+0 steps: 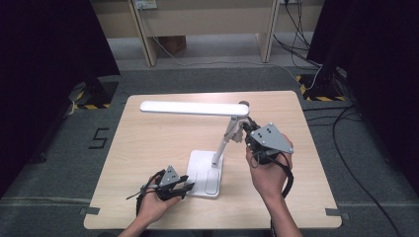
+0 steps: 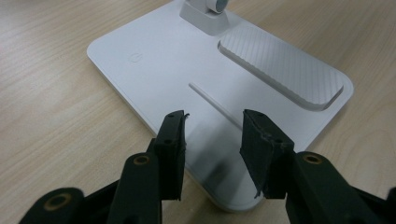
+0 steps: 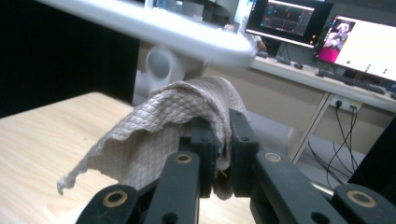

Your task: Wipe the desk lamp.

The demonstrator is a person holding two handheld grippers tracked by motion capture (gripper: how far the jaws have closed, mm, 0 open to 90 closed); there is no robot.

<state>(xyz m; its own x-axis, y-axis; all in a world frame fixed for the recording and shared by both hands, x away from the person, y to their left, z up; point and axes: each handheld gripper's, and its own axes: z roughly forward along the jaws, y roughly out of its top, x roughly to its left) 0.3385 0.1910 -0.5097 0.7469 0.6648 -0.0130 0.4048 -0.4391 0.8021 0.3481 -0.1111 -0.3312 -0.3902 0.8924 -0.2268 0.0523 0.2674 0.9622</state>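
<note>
On the wooden tabletop (image 1: 148,143) stands a white desk lamp (image 1: 220,143), its long head (image 1: 193,108) stretched out level toward the left above its flat base (image 1: 205,174). At the base's near left corner rests the left gripper (image 1: 185,185), jaws apart, straddling the edge of the base (image 2: 224,88). Over by the lamp's upper joint, the right gripper (image 1: 245,129) has its jaws clamped on a crumpled quilted cloth (image 3: 163,126), pressed close beside the arm just under the head (image 3: 154,25). Beyond the tabletop, cables (image 1: 346,123) trail across the grey floor (image 1: 207,79), and monitors (image 3: 327,32) glow on a far desk.
</note>
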